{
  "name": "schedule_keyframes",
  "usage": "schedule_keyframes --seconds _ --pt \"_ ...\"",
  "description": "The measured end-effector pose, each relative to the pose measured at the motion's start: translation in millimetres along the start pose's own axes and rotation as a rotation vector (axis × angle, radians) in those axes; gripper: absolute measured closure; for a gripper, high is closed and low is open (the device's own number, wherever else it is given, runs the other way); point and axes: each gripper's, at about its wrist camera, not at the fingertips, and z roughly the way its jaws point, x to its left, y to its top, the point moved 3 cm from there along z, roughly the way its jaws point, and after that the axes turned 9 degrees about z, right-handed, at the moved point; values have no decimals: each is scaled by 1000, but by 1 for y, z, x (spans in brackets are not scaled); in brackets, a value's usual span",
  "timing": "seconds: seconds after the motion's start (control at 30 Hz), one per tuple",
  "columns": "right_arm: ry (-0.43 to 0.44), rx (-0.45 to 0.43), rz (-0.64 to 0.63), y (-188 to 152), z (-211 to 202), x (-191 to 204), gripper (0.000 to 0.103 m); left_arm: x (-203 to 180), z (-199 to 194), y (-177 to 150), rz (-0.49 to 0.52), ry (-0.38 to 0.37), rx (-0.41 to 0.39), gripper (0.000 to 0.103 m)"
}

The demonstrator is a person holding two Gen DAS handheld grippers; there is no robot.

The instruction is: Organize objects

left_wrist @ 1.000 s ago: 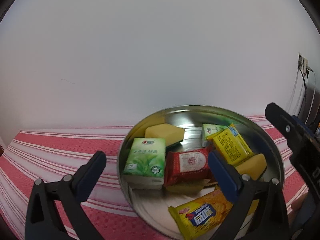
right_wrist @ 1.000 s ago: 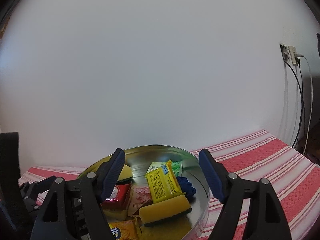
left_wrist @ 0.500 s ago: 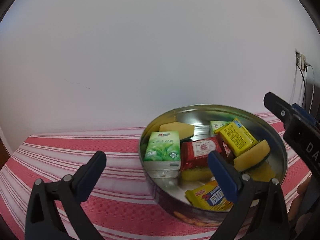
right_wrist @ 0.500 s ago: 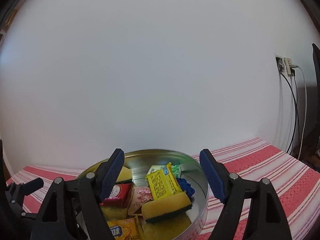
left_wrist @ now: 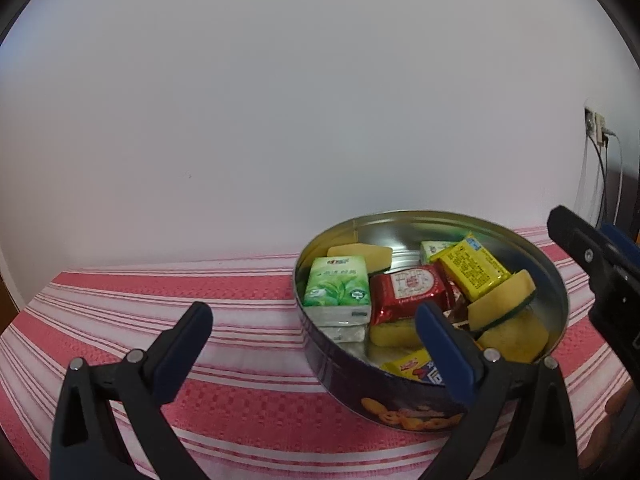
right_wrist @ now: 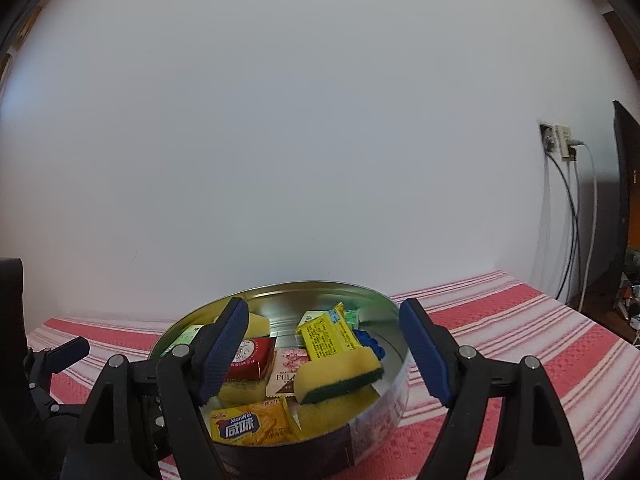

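A round silver metal tin (left_wrist: 556, 280) sits on the red-and-white striped counter (left_wrist: 240, 308), filled with yellow sponges (right_wrist: 340, 372), a green tissue pack (left_wrist: 336, 288), a red foil packet (left_wrist: 408, 292) and yellow snack packets (right_wrist: 256, 428). The left tool (left_wrist: 312, 344) and right tool (right_wrist: 320, 352) both gape empty before the tin.

I'm looking along my left gripper (left_wrist: 310, 332): black plastic arms carrying blue ribbed pads, silver screws shining at the joints. My right gripper (right_wrist: 324, 344) is showing the same build, black triangular frames with cut-out windows, blue pads, and round silver screw heads along each arm.
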Motion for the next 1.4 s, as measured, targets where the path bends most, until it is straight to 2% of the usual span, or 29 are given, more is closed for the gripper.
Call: schedule_keyframes --seconds 0.23,0.33,0.47,1.4 --pt "-20 -31 -20 -2 -16 1 23 5 -13 -3 -28 -14 -36 0" --pt "-25 -44 -28 -2 -22 2 18 6 -16 -4 -34 -11 -47 0" --pt "-24 -66 -34 -2 -29 3 17 2 -17 -3 -23 -19 -49 0" --pt "-18 -53 -7 -4 -36 -4 17 19 -36 -7 -32 16 -65 0"
